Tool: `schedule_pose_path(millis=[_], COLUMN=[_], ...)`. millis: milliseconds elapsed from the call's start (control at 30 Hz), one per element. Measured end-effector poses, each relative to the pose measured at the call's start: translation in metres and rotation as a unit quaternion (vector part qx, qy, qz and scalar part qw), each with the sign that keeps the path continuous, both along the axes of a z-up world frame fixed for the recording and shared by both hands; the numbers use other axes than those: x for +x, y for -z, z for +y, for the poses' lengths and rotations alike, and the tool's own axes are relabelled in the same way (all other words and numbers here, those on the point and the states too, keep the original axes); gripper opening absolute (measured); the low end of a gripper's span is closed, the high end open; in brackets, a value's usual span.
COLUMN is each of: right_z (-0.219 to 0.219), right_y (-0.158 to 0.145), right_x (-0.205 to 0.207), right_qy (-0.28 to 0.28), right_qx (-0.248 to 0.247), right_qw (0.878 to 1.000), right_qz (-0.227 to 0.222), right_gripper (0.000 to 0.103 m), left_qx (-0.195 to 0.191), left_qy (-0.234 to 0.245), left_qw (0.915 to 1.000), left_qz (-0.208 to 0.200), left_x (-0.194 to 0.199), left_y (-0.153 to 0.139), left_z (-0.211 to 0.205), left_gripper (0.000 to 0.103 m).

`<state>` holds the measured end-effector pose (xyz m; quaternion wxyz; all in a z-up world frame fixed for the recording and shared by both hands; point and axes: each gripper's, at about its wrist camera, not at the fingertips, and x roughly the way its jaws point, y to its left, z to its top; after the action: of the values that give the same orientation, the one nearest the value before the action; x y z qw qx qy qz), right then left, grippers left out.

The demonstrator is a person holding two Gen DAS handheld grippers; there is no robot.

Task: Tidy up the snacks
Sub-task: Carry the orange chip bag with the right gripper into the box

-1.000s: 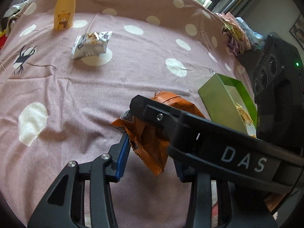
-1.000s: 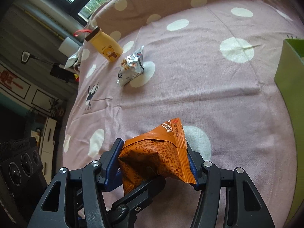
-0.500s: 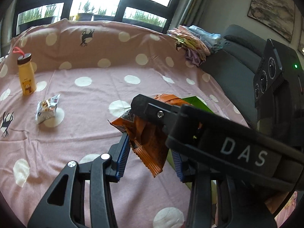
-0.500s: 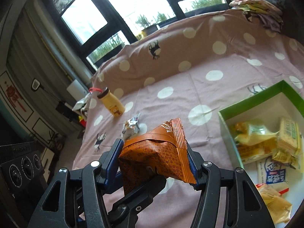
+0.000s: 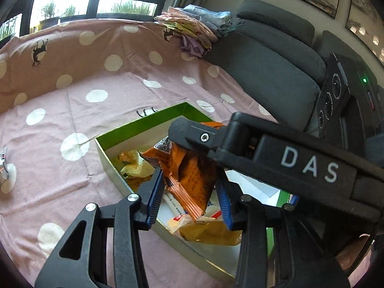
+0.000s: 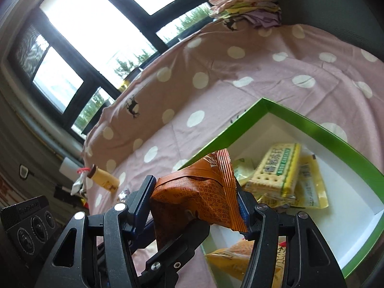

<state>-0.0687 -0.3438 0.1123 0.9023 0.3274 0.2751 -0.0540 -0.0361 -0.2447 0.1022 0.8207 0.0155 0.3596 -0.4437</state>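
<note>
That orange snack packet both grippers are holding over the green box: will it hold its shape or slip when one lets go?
The orange packet looks puffy and crinkled, so probably light and soft. Its glossy film may slip in the right gripper. From the left gripper, its crimped end hangs loose, so expect sagging over the green box.

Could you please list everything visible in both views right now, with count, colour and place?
Packet: one, orange, held by both grippers above the box.
Box: one, green rim, white inside, open on the sheet.
Cracker pack: one, yellow-green, inside the box.
Other snacks: several, mostly yellow, inside the box; exact count unclear.
Bottle: one, yellow, on the sheet's far side.
Silver wrapper: one, at the left edge of the left wrist view.
Sheet: one, pink with pale dots.
Folded clothes: one stack, pastel, by the sofa.
Sofa: one, dark grey.
Windows: black-framed, behind.
Left gripper: black, blue pads, shut on the packet.
Right gripper: same, shut on the packet.
</note>
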Motion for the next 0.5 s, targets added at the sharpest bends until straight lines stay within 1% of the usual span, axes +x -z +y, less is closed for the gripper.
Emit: schedule_pose_path(millis=[200, 400, 500], right_z=[-0.027, -0.048, -0.054], right_y=[0.011, 0.031, 0.044], right_x=[-0.009, -0.008, -0.004], right_qy=[0.043, 0.066, 0.067], right_qx=[0.013, 0.044, 0.068], right_qw=[0.999, 0.995, 0.993], right_qz=[0.023, 0.058, 0.075], right_gripper=[0.062, 0.062, 0.062], left_qx=[0.011, 0.041, 0.043], left_qy=[0.031, 0.034, 0.032], left_qw=[0.9992, 0.9968, 0.9961], left_qz=[0.025, 0.059, 0.07], left_x=[0.004, 0.014, 0.017], left_y=[0.013, 0.03, 0.035], left_z=[-0.028, -0.045, -0.047], left_gripper=[0.04, 0.041, 0.041])
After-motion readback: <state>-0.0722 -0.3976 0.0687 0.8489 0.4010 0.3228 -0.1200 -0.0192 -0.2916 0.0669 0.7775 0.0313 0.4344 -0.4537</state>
